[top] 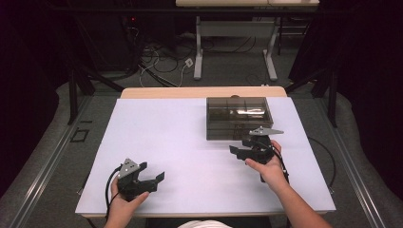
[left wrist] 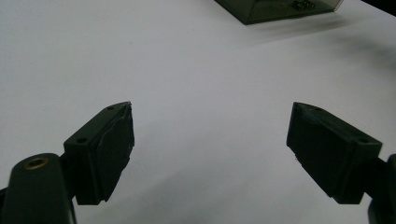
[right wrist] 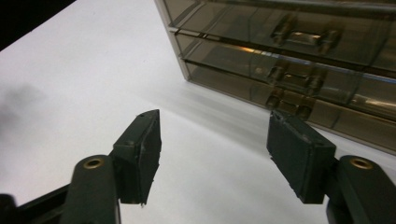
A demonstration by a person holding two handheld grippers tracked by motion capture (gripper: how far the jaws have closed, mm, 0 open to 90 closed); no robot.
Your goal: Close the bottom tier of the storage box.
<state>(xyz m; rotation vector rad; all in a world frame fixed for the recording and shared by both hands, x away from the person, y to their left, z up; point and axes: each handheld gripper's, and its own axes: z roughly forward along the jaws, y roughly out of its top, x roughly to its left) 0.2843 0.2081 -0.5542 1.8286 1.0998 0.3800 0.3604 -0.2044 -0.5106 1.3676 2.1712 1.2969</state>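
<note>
A smoky see-through drawer box point(top: 239, 116) stands on the white table top point(top: 166, 137) at the back right, its drawers pushed in. In the right gripper view the box point(right wrist: 289, 56) shows three stacked drawers with handles, slightly tilted in the picture. My right gripper point(top: 241, 146) hovers just in front of the box's lower front; its jaws stand open point(right wrist: 215, 126) with nothing between them. My left gripper point(top: 152, 171) rests near the front left of the table, open point(left wrist: 210, 126) and empty, with the box's corner point(left wrist: 275, 9) far ahead.
The white sheet covers most of the table; a strip of bare wood point(top: 199, 92) shows at its far edge. Beyond it on the floor stand a desk frame point(top: 235, 47) and loose cables point(top: 157, 61). Dark curtains close both sides.
</note>
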